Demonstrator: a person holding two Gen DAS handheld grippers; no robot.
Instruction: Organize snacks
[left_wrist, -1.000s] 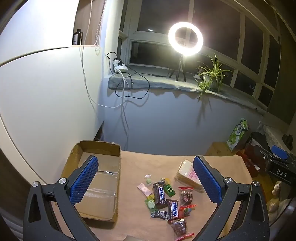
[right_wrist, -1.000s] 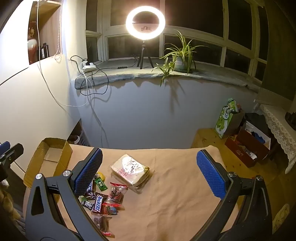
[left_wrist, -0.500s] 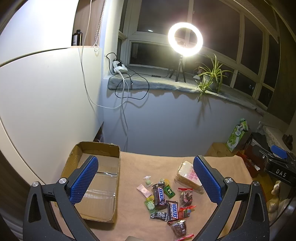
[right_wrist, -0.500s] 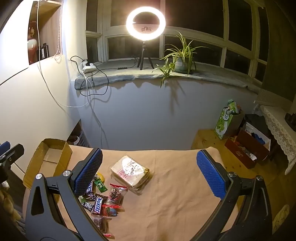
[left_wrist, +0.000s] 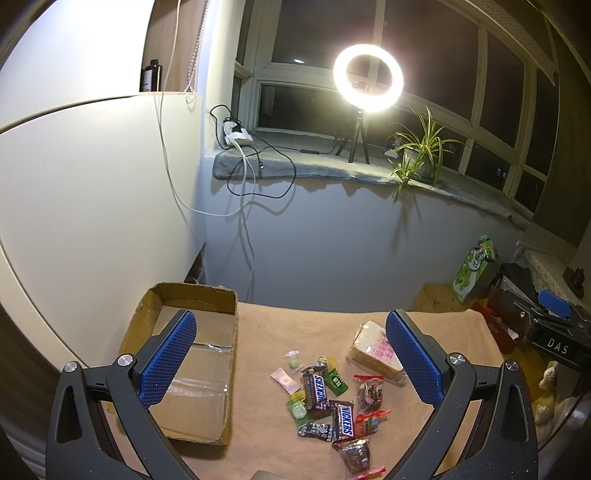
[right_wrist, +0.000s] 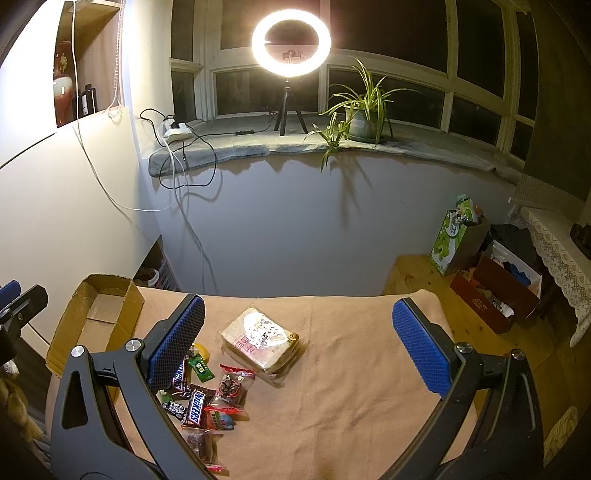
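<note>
loose pile of wrapped snacks (left_wrist: 332, 402) (two snickers bars) beside cardboard box (left_wrist: 192, 362)

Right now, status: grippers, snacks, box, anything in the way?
Left gripper open, right gripper open, both empty above the table. Snacks loose in a pile, none in the box. Nothing between pile and box.

"SNICKERS" reads in white on two brown Snickers bars (left_wrist: 343, 421) (left_wrist: 315, 387) among the snacks. "DAS" stands in pale letters on a black box (left_wrist: 557, 346) at the right edge. Other wrappers' print is illegible.
</note>
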